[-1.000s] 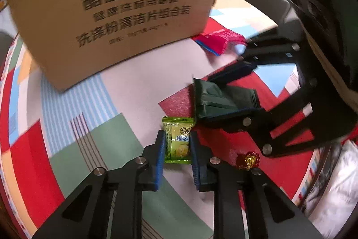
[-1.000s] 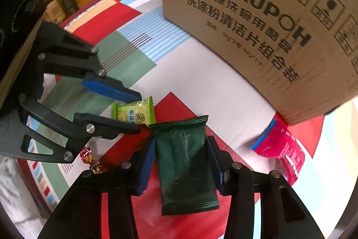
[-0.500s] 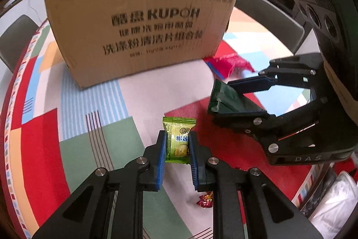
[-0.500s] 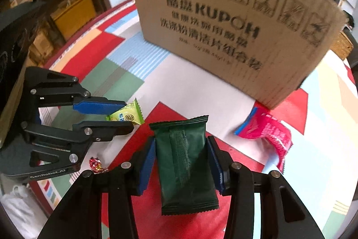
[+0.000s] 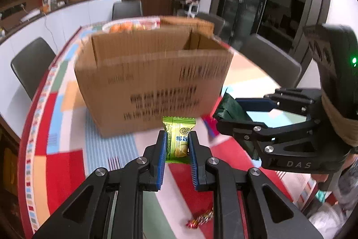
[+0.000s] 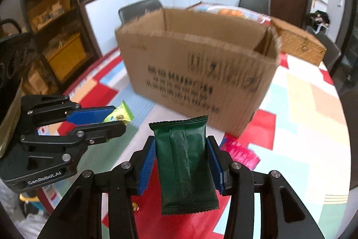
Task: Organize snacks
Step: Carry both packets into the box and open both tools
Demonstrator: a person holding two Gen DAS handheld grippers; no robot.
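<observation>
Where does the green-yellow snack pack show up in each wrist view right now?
Left wrist: green-yellow pack sits centre, clamped between the left gripper fingers, in front of the box.
Right wrist: same pack at left, poking out of the left gripper, beside the dark green pack in the right gripper.
Shared landmark: the open cardboard box behind both.

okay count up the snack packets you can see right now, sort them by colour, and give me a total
Light green packet: 1, held in the left gripper — light green packet
Dark green packet: 1, held in the right gripper — dark green packet
Pink packet: 1, on the table by the cardboard box — pink packet
Small red-and-gold wrapped candy: 1, on the table — candy
Total: 4
</observation>
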